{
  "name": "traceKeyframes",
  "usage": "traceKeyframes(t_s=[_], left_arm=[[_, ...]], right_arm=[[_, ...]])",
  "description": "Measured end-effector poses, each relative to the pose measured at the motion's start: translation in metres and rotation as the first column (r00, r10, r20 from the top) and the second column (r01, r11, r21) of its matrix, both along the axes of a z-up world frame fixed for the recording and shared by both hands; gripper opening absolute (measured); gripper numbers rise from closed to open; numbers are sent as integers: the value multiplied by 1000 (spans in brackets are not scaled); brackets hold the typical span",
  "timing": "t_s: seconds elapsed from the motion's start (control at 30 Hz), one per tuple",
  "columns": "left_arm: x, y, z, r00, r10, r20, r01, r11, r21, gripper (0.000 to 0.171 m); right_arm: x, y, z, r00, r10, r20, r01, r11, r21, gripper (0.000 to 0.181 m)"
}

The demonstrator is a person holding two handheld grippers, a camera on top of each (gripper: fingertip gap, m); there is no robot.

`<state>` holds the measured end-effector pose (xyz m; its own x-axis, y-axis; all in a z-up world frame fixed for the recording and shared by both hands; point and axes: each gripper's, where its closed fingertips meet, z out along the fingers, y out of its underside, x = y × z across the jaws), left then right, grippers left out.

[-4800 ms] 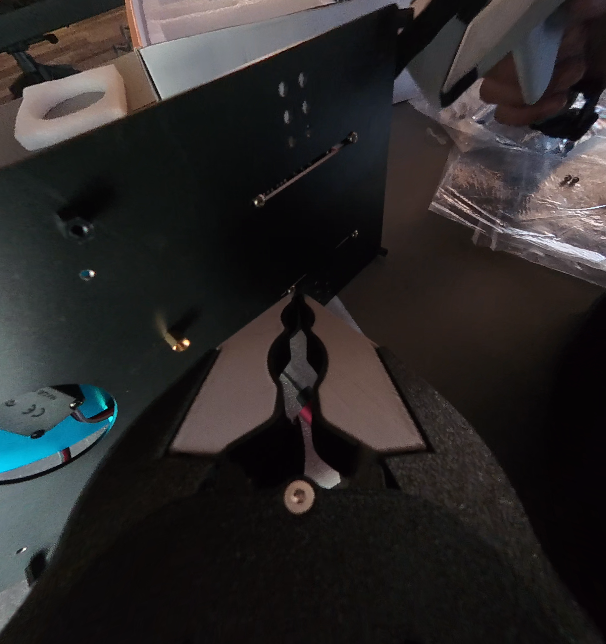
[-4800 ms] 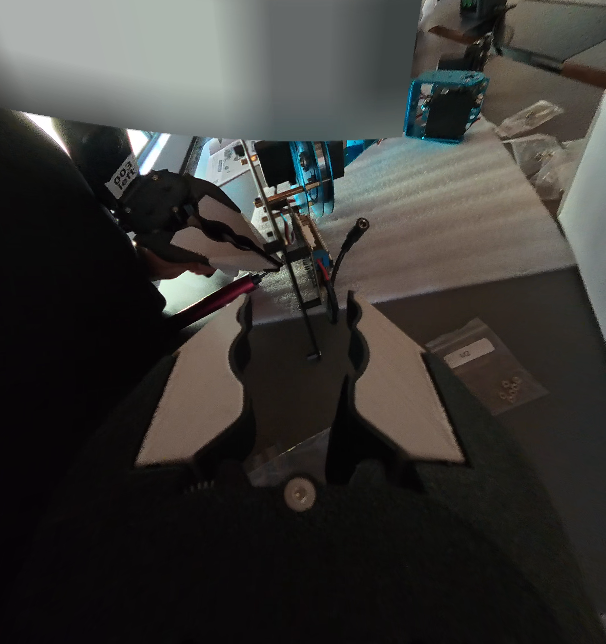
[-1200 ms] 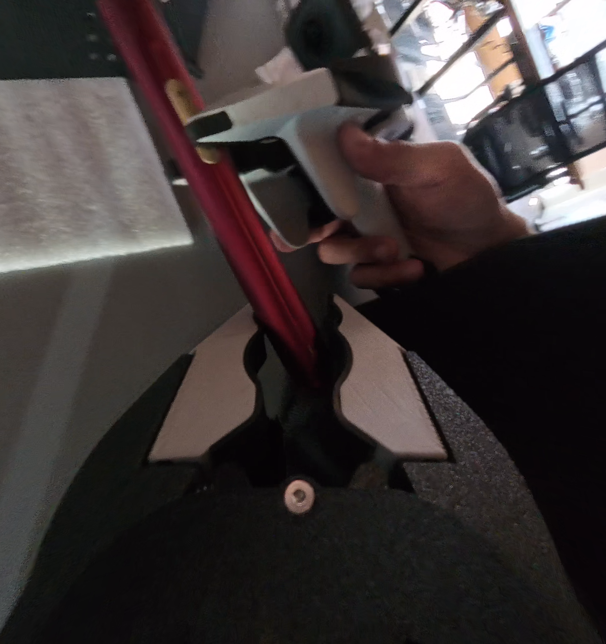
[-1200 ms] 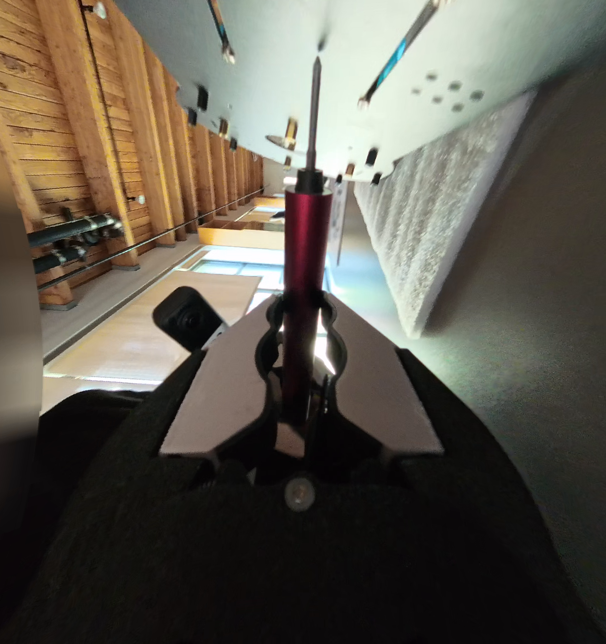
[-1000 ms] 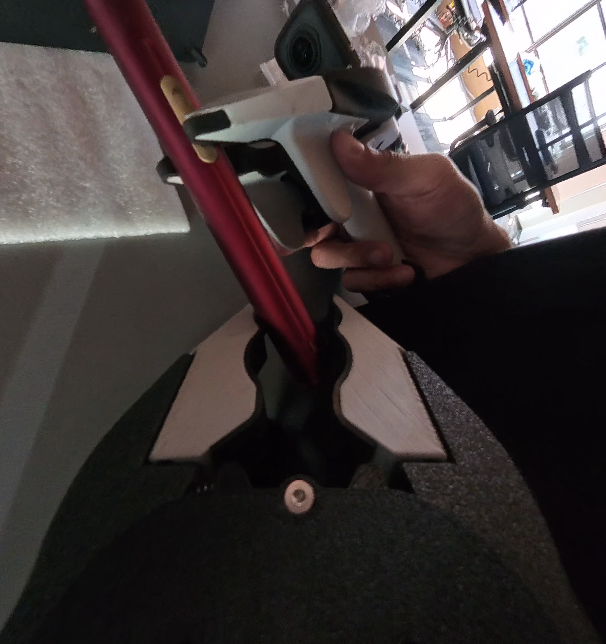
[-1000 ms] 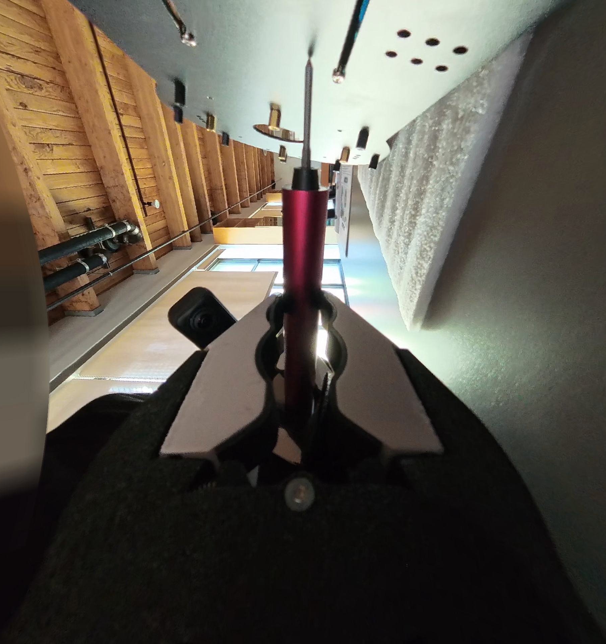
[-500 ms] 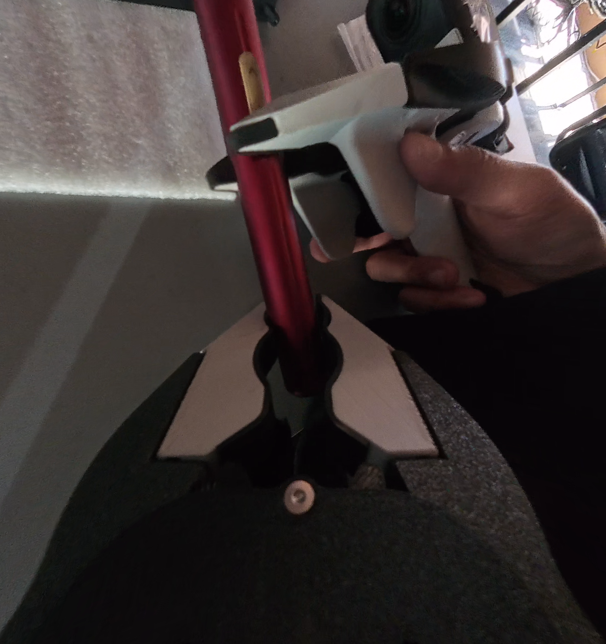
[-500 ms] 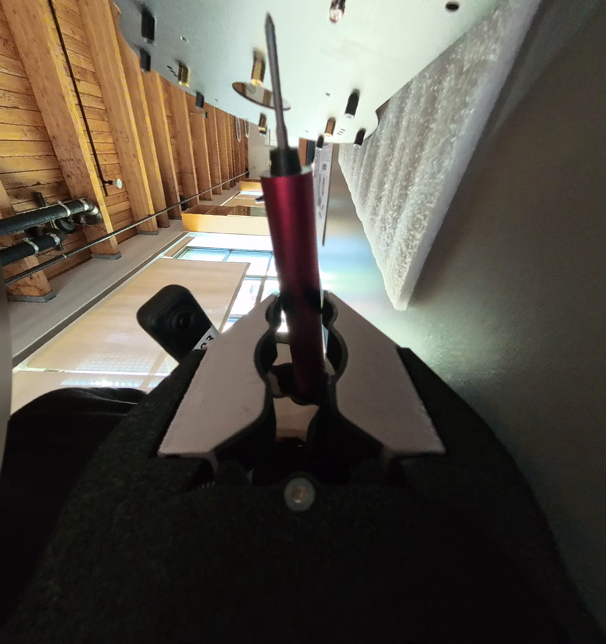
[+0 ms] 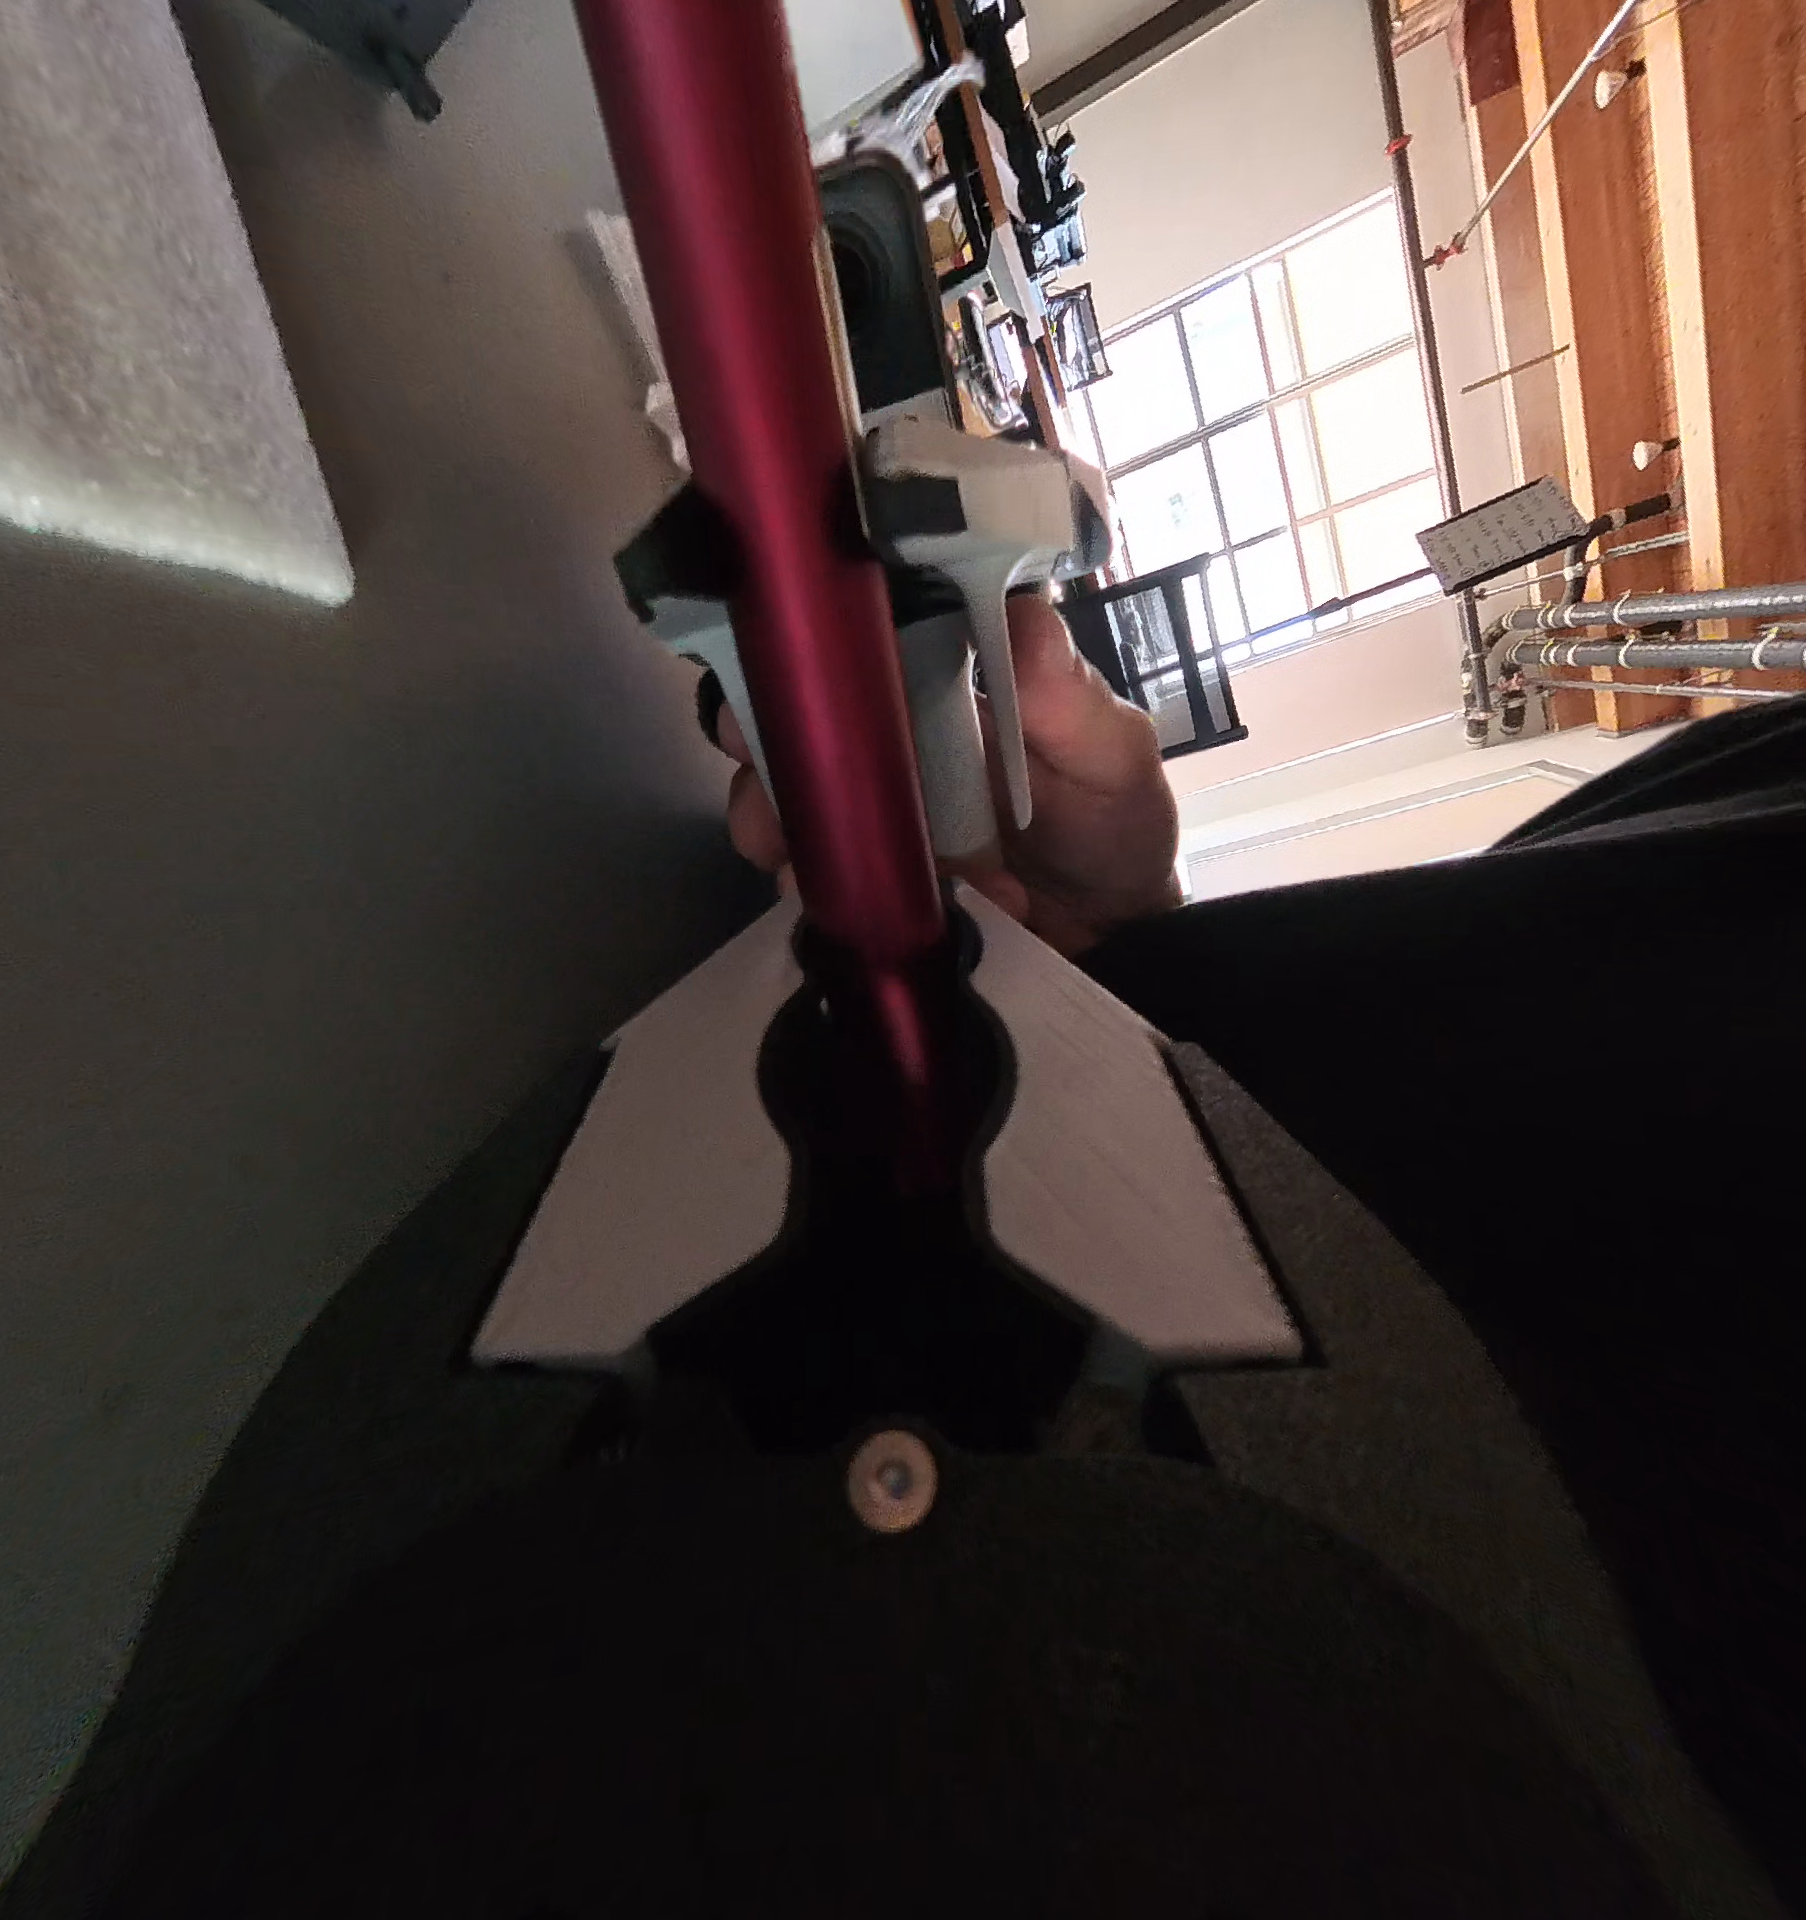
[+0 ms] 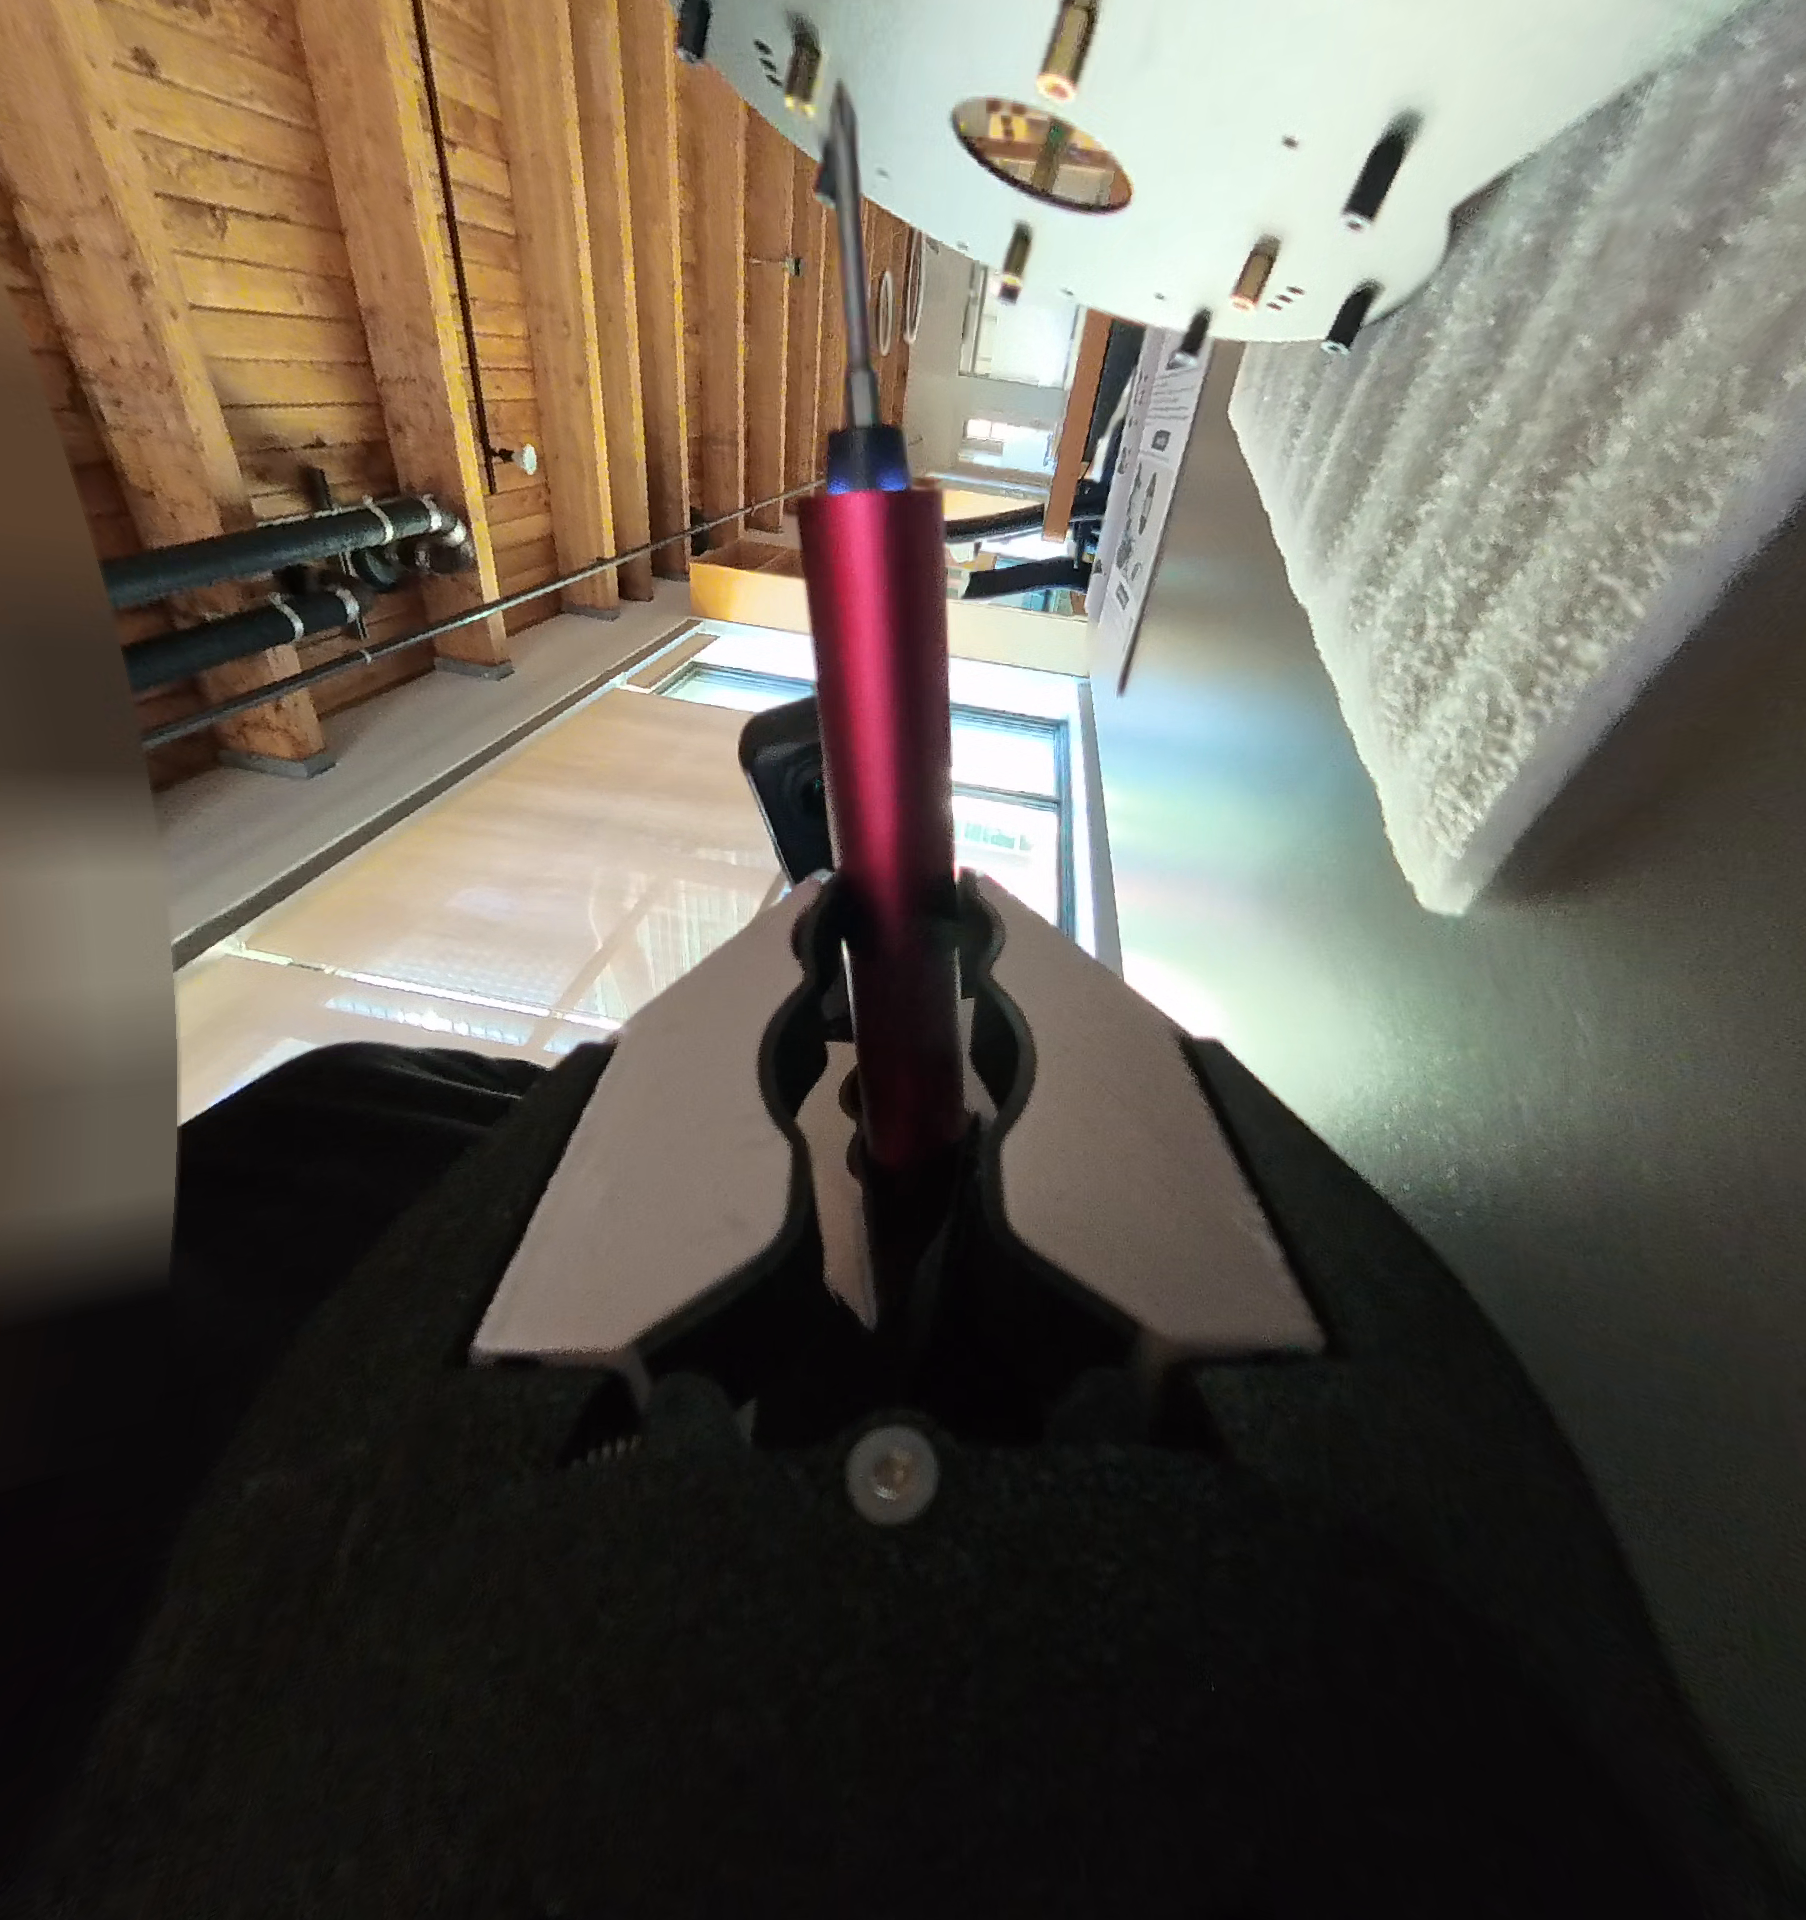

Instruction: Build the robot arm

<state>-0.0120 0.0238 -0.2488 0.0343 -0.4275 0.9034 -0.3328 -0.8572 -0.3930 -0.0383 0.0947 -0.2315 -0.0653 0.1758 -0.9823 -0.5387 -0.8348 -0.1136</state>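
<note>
A red screwdriver (image 9: pixel 774 416) runs from the top of the left wrist view down into my left gripper (image 9: pixel 883 940), which is shut on its rear end. Farther up the handle my right gripper (image 9: pixel 774 561) is also shut on it, held by a hand (image 9: pixel 1086 790). In the right wrist view the screwdriver (image 10: pixel 878 675) stands in my right gripper (image 10: pixel 894 899). Its thin bit (image 10: pixel 852 281) tilts left and ends near the edge of a pale plate (image 10: pixel 1242 104) with brass and black standoffs. The left gripper's camera (image 10: pixel 785 790) shows behind the handle.
A white foam sheet (image 10: pixel 1501 468) lies on the grey table (image 10: pixel 1501 1143) under the plate; it also shows in the left wrist view (image 9: pixel 99 260). A dark sleeve (image 9: pixel 1501 1143) fills the right side. Wooden walls and pipes lie beyond.
Both grippers have swung round together with the screwdriver. Its handle now stands straight in the left view, and the bit has tilted left toward the plate's edge.
</note>
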Motion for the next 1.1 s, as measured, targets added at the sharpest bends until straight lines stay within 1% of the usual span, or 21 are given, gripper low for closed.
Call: traceKeyframes(t_s=[0.1, 0.17, 0.23, 0.33, 0.4, 0.47, 0.53, 0.63, 0.77, 0.83, 0.93, 1.1], left_arm=[[-1, -2, -2, 1000, -3, -24, 3, 1000, -19, 19], [-3, 2, -3, 999, 21, -38, -22, 1000, -7, 26], [-5, 7, -2, 999, 39, -33, -39, 999, -3, 25], [-5, 11, -2, 998, 48, -34, -49, 999, -14, 26], [-6, 7, 0, 999, 31, -19, -31, 999, -19, 28], [-11, 6, 0, 1000, 23, -17, -23, 1000, -15, 38], [-18, 10, 0, 999, 41, -8, -42, 999, -33, 38], [-22, 19, 5, 998, 65, 20, -63, 995, -72, 35], [-30, 22, 0, 999, 40, -24, -40, 999, -21, 36], [-30, 22, 0, 999, 24, -40, -24, 1000, 11, 23], [-23, 22, -8, 995, 15, -101, -11, 999, 43, 24], [-16, 25, -18, 987, 55, -148, -61, 997, -38, 22]], right_arm=[[3, -3, -7, 1000, -3, -30, 2, 998, -56, 19], [8, -2, -15, 1000, -20, -22, 18, 995, -95, 19], [12, 1, -17, 999, -34, -39, 29, 993, -118, 19], [17, 9, -21, 999, -45, -6, 44, 991, -129, 20], [20, 15, -20, 999, -45, 0, 44, 991, -128, 20], [23, 16, -18, 999, -35, 11, 36, 992, -123, 19], [21, 13, -18, 1000, 0, 26, 3, 993, -117, 18], [14, 6, -15, 998, 54, -12, -55, 992, -117, 18], [7, -1, -10, 993, 116, -7, -116, 990, -85, 18], [7, 0, -13, 994, 109, 1, -108, 990, -95, 19], [8, 8, -19, 995, 95, 10, -93, 989, -110, 19], [11, 16, -32, 996, 20, 83, -8, 990, -141, 19]])
